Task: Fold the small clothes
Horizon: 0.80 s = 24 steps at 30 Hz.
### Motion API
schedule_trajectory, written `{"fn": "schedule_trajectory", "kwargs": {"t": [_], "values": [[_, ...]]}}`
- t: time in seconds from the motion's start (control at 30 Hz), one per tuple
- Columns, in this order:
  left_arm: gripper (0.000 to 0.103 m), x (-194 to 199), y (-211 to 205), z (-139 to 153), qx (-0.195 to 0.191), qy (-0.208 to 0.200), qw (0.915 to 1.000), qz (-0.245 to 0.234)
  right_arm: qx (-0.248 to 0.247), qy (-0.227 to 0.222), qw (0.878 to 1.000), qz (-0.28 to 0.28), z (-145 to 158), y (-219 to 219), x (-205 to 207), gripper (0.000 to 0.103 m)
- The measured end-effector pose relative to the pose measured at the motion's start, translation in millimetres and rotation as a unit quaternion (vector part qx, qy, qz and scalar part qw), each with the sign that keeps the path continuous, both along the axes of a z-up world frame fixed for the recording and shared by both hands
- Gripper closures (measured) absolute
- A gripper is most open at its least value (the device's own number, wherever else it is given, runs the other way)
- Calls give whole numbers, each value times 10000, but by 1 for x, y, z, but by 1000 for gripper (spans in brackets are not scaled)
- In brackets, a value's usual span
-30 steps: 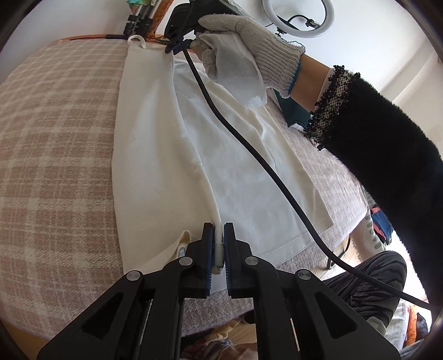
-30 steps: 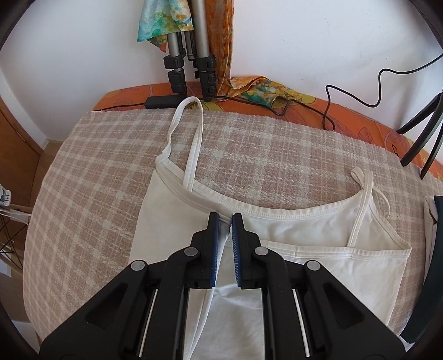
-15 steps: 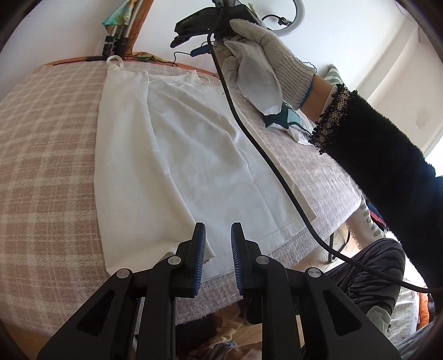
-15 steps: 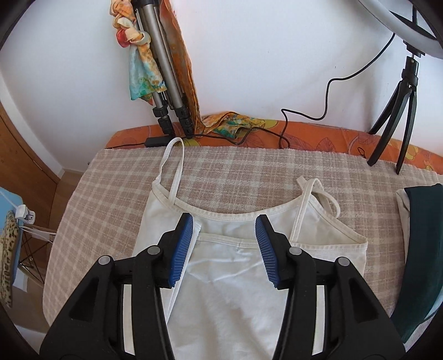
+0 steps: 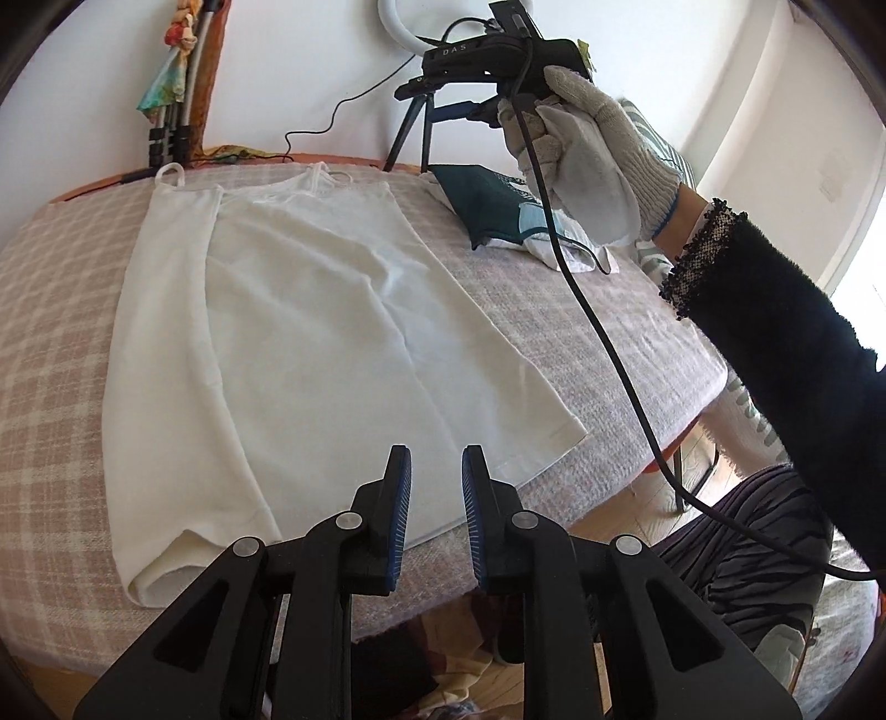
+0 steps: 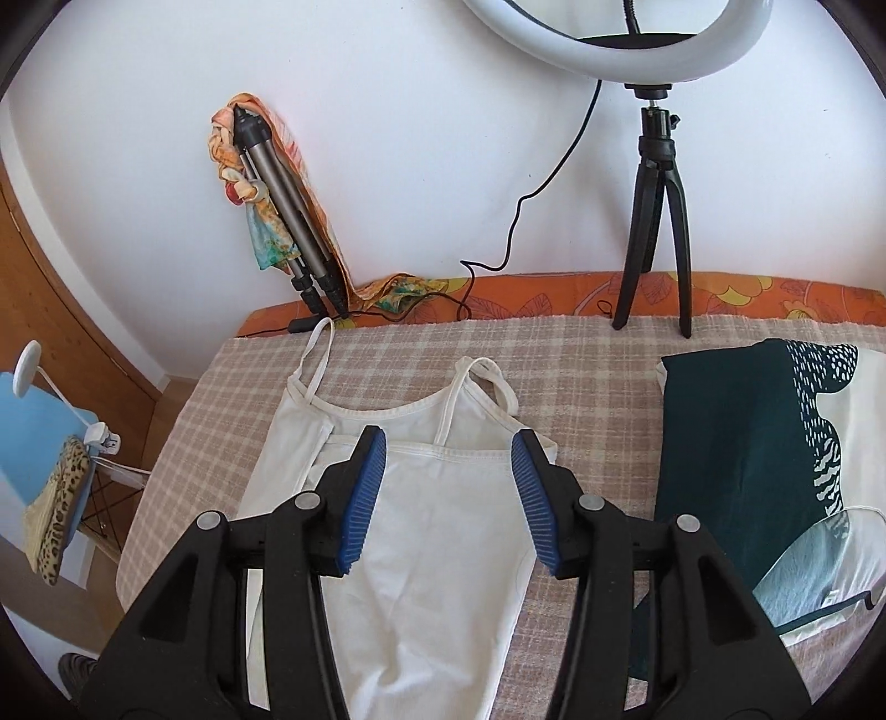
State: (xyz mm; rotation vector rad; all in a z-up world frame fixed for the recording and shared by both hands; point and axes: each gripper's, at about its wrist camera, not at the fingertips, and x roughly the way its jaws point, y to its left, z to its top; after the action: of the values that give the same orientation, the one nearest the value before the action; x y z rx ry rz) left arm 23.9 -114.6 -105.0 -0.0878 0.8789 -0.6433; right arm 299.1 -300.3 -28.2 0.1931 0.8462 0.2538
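One white top [image 5: 310, 310] with two thin straps lies flat on the checked cloth [image 5: 50, 354], its left side folded over the middle so that one long crease runs from neckline to hem; the hem end is nearest the left gripper [image 5: 434, 487]. The left gripper hangs above the hem with its two blue-padded jaws a narrow gap apart and nothing between them. The right gripper [image 6: 448, 482] hangs above the neckline, jaws set wide, likewise empty; in the left view it is held by one gloved hand [image 5: 587, 149], from which one black cable [image 5: 603, 343] trails down. One folded dark-green garment [image 6: 742, 459] lies beside the top, apart from it, on the right. At the wall stand one ring light [image 6: 614, 39] on a small black tripod [image 6: 659, 232] and one folded grey tripod [image 6: 288, 205] draped with a patterned scarf.
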Motion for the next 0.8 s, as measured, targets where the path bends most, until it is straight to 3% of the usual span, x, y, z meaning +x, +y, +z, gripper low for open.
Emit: {"fn": "schedule_trajectory", "kwargs": {"t": [0.2,0.37,0.43,0.5,0.53,0.63,0.8], "values": [[86,-6,-53,-4,251,31,9984,-506,528,193,9984,-10,-29,-41,-7,53],[86,-11,-93,-12,662,-177,9944,-806,866,441,9952,-148,-51,-71,-3,53],[86,-10,-107,-15,786,-222,9926,-901,932,488,9942,-226,-56,-79,-2,46],[67,-11,-118,-17,957,-269,9904,-957,1061,522,9926,-288,-60,-86,-1,37],[50,-12,-121,-18,1002,-347,9897,-958,1119,537,9918,-310,-62,-88,0,37],[49,-14,-130,-21,1254,-541,9862,-941,1139,563,9915,-268,-67,-88,3,37],[50,-10,-133,-28,1343,-434,9867,-808,972,641,9932,45,-76,-70,9,37]]}}
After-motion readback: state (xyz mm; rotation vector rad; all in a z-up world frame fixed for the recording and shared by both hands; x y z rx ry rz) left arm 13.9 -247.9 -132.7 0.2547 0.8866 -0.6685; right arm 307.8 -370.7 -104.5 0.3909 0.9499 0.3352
